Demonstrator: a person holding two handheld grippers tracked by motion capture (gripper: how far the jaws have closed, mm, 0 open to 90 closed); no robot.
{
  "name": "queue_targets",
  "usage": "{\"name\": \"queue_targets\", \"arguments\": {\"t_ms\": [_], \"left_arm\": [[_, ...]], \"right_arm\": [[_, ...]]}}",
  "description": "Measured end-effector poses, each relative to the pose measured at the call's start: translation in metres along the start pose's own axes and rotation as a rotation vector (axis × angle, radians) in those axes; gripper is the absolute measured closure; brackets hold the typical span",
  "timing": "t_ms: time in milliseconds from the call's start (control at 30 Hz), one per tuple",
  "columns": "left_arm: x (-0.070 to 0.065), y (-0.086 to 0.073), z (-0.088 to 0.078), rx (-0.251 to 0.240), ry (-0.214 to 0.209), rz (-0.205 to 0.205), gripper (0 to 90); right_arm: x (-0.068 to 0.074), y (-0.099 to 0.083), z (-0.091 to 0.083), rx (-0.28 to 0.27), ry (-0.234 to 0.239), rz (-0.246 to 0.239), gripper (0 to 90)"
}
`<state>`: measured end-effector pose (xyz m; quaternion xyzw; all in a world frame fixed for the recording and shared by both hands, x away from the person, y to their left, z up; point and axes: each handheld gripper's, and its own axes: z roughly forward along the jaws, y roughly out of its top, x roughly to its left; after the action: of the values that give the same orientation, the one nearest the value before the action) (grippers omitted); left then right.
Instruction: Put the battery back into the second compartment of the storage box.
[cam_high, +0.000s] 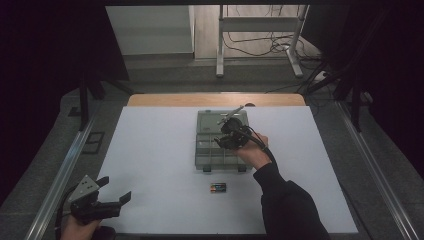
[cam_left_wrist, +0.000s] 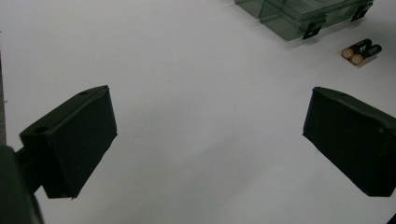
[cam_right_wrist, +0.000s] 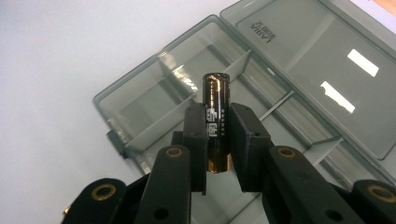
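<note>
My right gripper (cam_right_wrist: 217, 128) is shut on a black and gold battery (cam_right_wrist: 216, 105), which stands up between the pads. It hovers over the divided compartments of an open, smoky-clear plastic box (cam_right_wrist: 140, 105), with the lid (cam_right_wrist: 322, 51) laid flat beyond. From above, the right gripper (cam_high: 226, 139) hangs over the box (cam_high: 206, 160) at mid-table. Two more batteries (cam_high: 218, 188) lie side by side on the white sheet just in front of the box, and they lie at upper right in the left gripper view as batteries (cam_left_wrist: 360, 51). My left gripper (cam_high: 116, 189) rests open at the table's near left corner, its jaws wide apart over bare sheet (cam_left_wrist: 210, 140).
A white sheet (cam_high: 150, 165) covers the table, with a wooden edge (cam_high: 215, 99) at the back. Metal rails (cam_high: 60, 175) run along both sides. A white frame stand (cam_high: 260, 30) and floor cables lie beyond the table.
</note>
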<state>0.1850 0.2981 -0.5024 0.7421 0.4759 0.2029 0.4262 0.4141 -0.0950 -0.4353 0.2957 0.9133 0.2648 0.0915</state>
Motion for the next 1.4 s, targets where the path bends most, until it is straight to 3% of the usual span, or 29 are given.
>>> {"name": "queue_targets", "arguments": {"t_ms": [300,733,1000,1133,1400], "left_arm": [[0.001,0.0,0.0,-0.001,-0.003,-0.004,3.1],[0.001,0.0,0.0,-0.001,-0.007,-0.008,3.1],[0.001,0.0,0.0,0.001,-0.007,-0.01,3.1],[0.002,0.0,0.0,0.002,-0.007,-0.012,3.1],[0.002,0.0,0.0,0.002,-0.007,-0.012,3.1]], "right_arm": [[-0.005,0.012,0.015,0.007,-0.022,0.022,77.1],[-0.017,0.015,0.04,0.043,-0.069,0.064,75.9],[-0.018,0.014,0.028,0.021,-0.054,0.078,43.5],[-0.013,0.011,0.021,0.028,-0.083,0.027,30.5],[-0.011,0.004,0.003,-0.006,-0.024,0.036,8.5]]}}
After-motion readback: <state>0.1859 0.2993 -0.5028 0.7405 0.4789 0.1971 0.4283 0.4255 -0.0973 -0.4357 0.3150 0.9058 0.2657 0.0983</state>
